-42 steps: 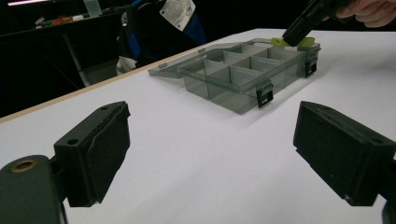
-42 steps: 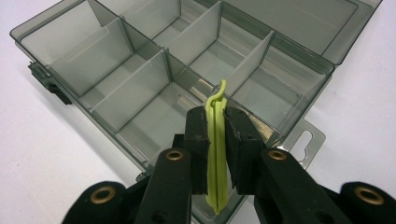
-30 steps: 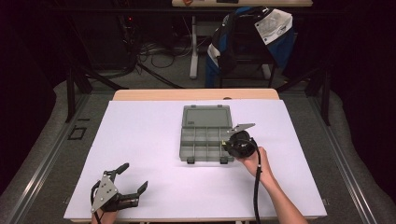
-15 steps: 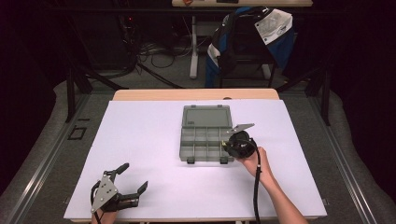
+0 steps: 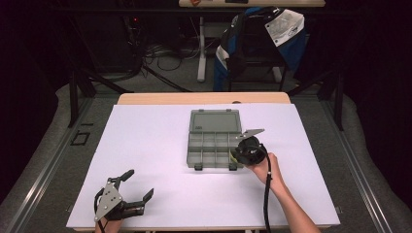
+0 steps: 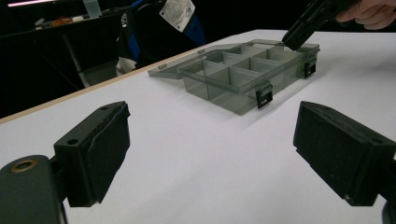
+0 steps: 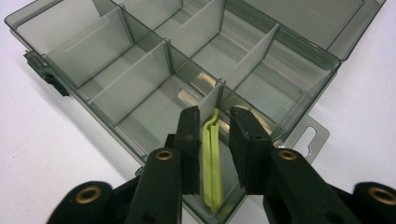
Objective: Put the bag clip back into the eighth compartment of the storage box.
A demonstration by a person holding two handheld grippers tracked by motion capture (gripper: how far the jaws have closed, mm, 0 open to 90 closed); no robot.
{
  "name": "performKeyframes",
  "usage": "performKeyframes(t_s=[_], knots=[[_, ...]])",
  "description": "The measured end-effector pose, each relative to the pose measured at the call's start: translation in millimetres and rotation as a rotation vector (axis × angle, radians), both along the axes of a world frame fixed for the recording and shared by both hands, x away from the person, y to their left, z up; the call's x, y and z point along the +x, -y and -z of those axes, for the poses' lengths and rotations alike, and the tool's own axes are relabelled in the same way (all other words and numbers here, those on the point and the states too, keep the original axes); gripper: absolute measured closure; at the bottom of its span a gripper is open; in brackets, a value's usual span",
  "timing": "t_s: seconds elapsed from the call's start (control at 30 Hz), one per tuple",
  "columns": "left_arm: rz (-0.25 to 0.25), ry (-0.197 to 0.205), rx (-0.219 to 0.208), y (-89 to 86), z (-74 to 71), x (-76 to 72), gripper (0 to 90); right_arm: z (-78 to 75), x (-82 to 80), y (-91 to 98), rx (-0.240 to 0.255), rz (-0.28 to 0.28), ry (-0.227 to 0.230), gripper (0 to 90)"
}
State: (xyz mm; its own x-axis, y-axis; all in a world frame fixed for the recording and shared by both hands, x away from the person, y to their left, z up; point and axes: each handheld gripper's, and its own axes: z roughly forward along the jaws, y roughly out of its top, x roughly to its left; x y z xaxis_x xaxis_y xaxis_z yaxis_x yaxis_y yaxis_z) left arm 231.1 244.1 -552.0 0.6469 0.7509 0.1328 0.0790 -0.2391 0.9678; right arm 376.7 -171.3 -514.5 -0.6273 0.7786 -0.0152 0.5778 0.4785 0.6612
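Observation:
A smoky grey compartment box (image 5: 188, 156) lies open in the middle of the white table, its lid (image 5: 215, 121) folded flat behind it. My right gripper (image 5: 238, 155) points down into the box's near right corner compartment. In the right gripper view a thin yellow-green clip (image 7: 211, 158) stands on edge between the pads of the right gripper (image 7: 214, 114). Its jaws have just been opening, and a narrow gap shows between the clip and the right pad (image 7: 243, 140). My left gripper (image 5: 138, 183) rests open at the table's near left, holding nothing, and faces the box (image 6: 233, 100).
The table (image 5: 145, 145) is covered in white, with a wooden strip (image 5: 204, 98) along its far edge. Behind it stands a chair draped with a blue and white jacket (image 5: 262, 34). Cables (image 5: 155, 53) lie on the floor at the back left.

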Motion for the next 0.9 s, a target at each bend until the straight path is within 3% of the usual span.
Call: performKeyframes(t_s=[0.13,0.17,0.2,0.23,0.27,0.37,0.4,0.43,0.47,0.53,0.9], knots=[[0.000,0.000,0.001,0.1,0.0,0.0,10.8,-0.5,0.2,1.0,0.007,-0.001,0.005,61.9],[0.001,-0.001,0.002,-0.1,0.1,0.1,10.8,-1.1,0.2,1.7,0.006,-0.012,0.004,54.7],[0.001,-0.001,0.002,-0.1,0.1,0.1,10.8,-1.1,0.2,1.7,0.006,-0.012,0.004,54.7],[0.001,0.000,0.002,-0.1,0.1,0.2,10.8,-1.8,-1.0,1.8,0.011,-0.026,-0.003,47.8],[0.001,0.000,0.002,-0.1,0.1,0.2,10.8,-1.8,-1.0,1.8,0.011,-0.026,-0.003,47.8],[0.000,0.000,0.003,0.0,0.0,-0.2,10.8,-5.0,-5.0,1.1,0.025,-0.053,0.007,33.9],[0.000,0.000,0.003,0.0,0.0,-0.2,10.8,-5.0,-5.0,1.1,0.025,-0.053,0.007,33.9],[0.001,0.001,0.003,-0.2,0.0,-0.1,10.8,-7.0,-7.2,0.4,0.027,-0.067,0.009,25.7],[-0.001,0.000,0.001,-0.1,0.0,-0.2,10.8,-7.0,-7.2,0.4,0.027,-0.067,0.009,25.7],[-0.001,0.000,0.004,-0.1,0.0,-0.1,10.8,-8.8,-10.0,-0.5,0.034,-0.082,0.016,15.7],[-0.002,0.000,0.001,-0.2,-0.1,-0.8,10.8,-15.2,-22.0,-1.3,0.082,-0.130,0.057,0.0]])
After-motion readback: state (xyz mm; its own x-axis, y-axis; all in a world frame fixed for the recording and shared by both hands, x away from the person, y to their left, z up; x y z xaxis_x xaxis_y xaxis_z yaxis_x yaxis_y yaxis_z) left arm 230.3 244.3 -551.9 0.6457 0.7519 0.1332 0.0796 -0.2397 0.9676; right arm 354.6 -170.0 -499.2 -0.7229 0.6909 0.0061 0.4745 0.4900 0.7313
